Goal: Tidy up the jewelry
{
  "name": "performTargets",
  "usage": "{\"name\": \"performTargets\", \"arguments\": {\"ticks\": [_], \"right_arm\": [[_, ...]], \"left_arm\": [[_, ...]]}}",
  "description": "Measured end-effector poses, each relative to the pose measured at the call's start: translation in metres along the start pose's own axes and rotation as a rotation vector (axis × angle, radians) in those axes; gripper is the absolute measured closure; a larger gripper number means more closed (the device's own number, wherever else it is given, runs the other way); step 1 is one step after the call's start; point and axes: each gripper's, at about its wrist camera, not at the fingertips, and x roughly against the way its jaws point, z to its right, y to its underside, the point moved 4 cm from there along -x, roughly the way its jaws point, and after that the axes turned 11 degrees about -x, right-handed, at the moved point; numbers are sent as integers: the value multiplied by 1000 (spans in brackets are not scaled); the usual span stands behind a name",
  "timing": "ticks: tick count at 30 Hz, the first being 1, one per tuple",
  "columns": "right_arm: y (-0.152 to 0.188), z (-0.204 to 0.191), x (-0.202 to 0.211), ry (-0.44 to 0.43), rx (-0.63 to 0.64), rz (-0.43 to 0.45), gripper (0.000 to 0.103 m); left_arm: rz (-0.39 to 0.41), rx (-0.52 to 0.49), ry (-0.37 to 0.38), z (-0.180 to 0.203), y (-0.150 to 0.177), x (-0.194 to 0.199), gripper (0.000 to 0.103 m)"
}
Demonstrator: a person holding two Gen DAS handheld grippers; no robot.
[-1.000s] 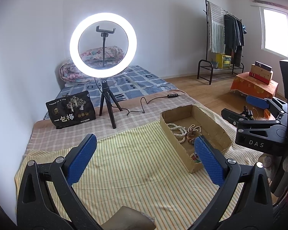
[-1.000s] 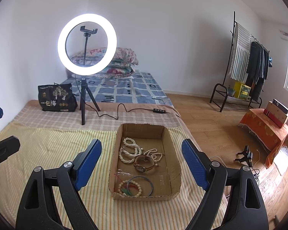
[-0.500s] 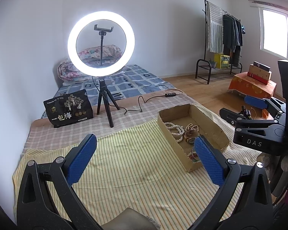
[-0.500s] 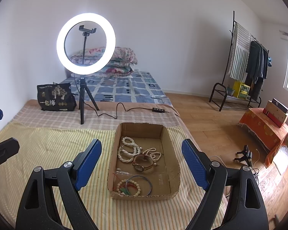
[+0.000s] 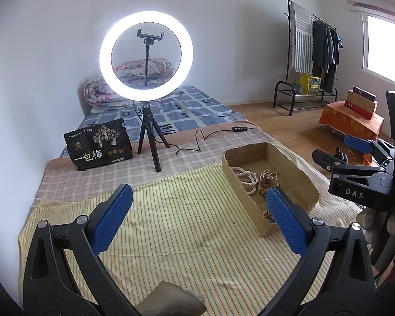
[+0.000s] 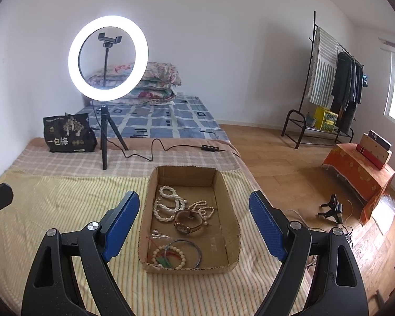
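Note:
A shallow cardboard box point(image 6: 231, 210) sits on the striped yellow cloth point(image 6: 52, 210). In it lie white pearl necklaces point(image 6: 168, 205), a brown wristwatch point(image 6: 188, 222), a bead bracelet point(image 6: 168, 256) and a thin blue bangle point(image 6: 194, 247). My right gripper point(image 6: 194, 226) is open and empty, held above the box's near end. My left gripper point(image 5: 197, 218) is open and empty over the cloth, left of the box point(image 5: 300, 176). The right gripper also shows in the left wrist view point(image 5: 337, 150).
A lit ring light on a tripod point(image 6: 106, 121) stands behind the box, its cable point(image 6: 155, 150) trailing right. A black snack bag point(image 6: 67, 133) stands at the back left. The surface's right edge drops to a wooden floor point(image 6: 289, 163).
Both views have shifted slightly. The box sits a little closer under the right gripper. Both grippers stay open and empty.

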Motion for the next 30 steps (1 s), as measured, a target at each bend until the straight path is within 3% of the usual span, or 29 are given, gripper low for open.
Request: {"name": "performTargets", "arguments": {"ticks": [30], "right_arm": [[4,1,-6,13,23,-15,18]], "left_arm": [[5,-1,-4,1,1,4,0]]}}
